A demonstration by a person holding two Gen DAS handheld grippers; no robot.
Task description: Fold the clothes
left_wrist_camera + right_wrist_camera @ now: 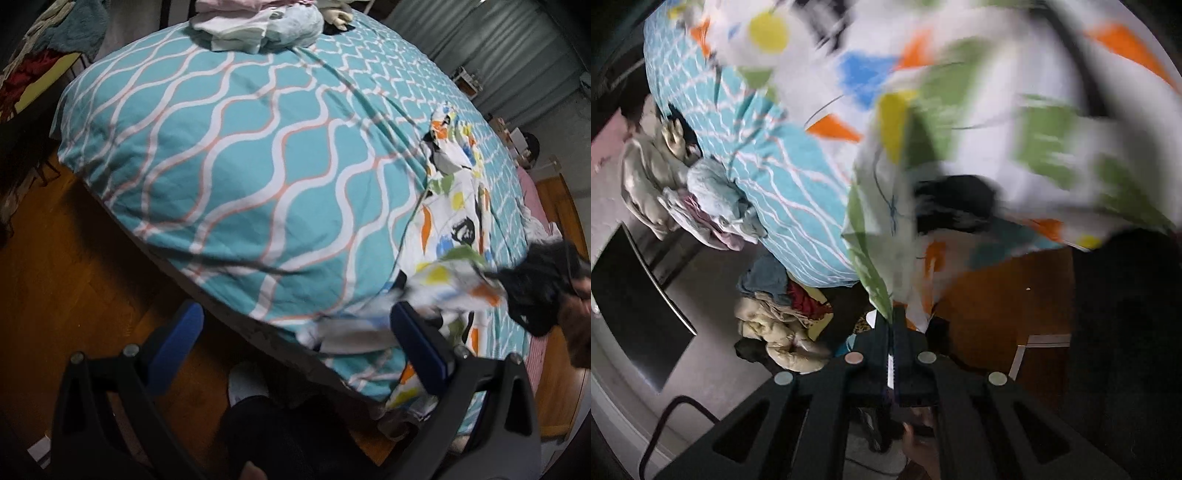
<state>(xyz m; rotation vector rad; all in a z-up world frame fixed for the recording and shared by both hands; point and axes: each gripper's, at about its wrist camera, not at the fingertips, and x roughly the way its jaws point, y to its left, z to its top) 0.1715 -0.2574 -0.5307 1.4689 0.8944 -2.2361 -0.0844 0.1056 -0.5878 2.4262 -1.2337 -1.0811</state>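
Here the right tongs (892, 325) are pressed tight together on a fold of the patterned garment (960, 122), a white cloth with orange, green, yellow and blue shapes. The cloth rises from the pinched tips and spreads across the upper part of the right wrist view, blurred. In the left wrist view the same tongs show as a dark blur (535, 284) over the bed's right side, with the cloth's corner drawn up toward them.

The left tongs (295, 332) stand wide apart, blue pads showing, with nothing gripped. They hang above the near edge of the bed (240, 177); one pad (417, 339) sits just in front of the garment's bunched near end, though whether it touches is hard to tell.

The garment (454, 206) lies in a long strip along the right side of the bed, from about the middle to the near edge, where a bit hangs over. The bed wears a teal cover with wavy white and orange lines.

At the far edge sits a pile of pale clothes (255, 26) (pink, white and light blue). Below the near edge is a wooden floor (74, 266), and a dark trouser leg (266, 424) shows between the left tongs.
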